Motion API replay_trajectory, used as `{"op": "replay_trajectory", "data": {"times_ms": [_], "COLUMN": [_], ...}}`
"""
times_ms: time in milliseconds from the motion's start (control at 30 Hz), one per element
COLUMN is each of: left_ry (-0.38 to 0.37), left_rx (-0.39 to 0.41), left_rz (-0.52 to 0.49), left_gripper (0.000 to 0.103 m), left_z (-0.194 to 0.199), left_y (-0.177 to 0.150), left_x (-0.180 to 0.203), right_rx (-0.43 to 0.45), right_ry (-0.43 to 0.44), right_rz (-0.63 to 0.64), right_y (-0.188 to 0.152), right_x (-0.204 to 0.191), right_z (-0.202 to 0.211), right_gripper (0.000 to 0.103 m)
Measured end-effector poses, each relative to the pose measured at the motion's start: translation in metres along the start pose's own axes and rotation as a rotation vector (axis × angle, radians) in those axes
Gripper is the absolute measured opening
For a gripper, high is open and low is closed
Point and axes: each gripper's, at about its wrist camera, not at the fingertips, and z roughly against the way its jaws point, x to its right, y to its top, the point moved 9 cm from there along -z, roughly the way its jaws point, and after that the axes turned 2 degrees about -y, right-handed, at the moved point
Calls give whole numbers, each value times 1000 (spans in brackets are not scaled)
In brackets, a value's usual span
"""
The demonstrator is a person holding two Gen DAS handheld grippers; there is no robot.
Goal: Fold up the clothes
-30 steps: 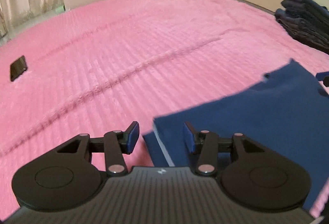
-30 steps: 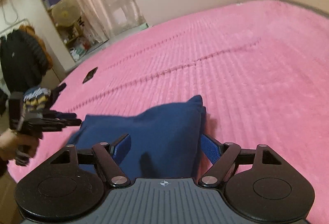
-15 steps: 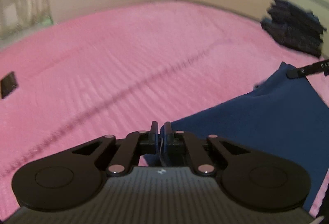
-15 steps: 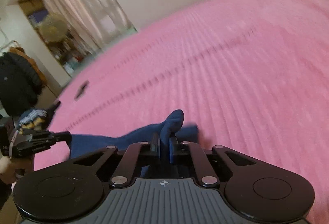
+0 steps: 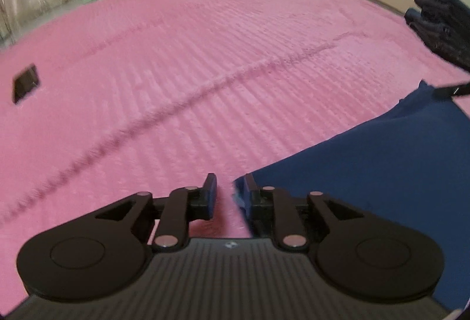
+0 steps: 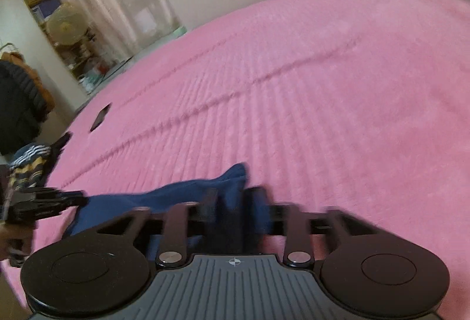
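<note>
Both tongs are opening. The left gripper (image 5: 227, 196) stands apart, the smooth navy cloth (image 5: 367, 173) against its right finger; the right gripper (image 6: 235, 209) straddles a bunched fold over ribbed pink plush bedding (image 5: 205, 55).

Both claws (image 5: 227, 196) (image 6: 232, 202) opening, angled downward

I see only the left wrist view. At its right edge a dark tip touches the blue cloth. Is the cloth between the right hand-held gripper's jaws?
Observer: Yes. A raised fold of the blue cloth stands between the jaws of the right hand-held gripper, which are opening.
Operator: Is my left hand-held gripper visible there?
Observer: Yes, the left hand-held gripper reaches the cloth's edge at the picture's left.
Operator: What is beside the bed?
Observer: A dark jacket hangs beyond the bed, at the left.
</note>
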Motion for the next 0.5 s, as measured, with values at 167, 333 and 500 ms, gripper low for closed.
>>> {"op": "replay_trajectory", "data": {"times_ms": [167, 333, 500], "left_ry": [6, -152, -158], "left_rx": [56, 52, 14], "left_rz": [-23, -27, -174], "left_gripper": [20, 23, 24], "left_z": [47, 59, 38], "left_y": [5, -11, -46], "left_x": [17, 82, 127], "right_rx": [97, 23, -70], "right_ry": [-1, 71, 47], "right_rz": [109, 204, 232], "right_y": [-11, -69, -77], "right_x": [-32, -75, -67], "right_z": [57, 55, 29], "right_gripper": [49, 49, 49]}}
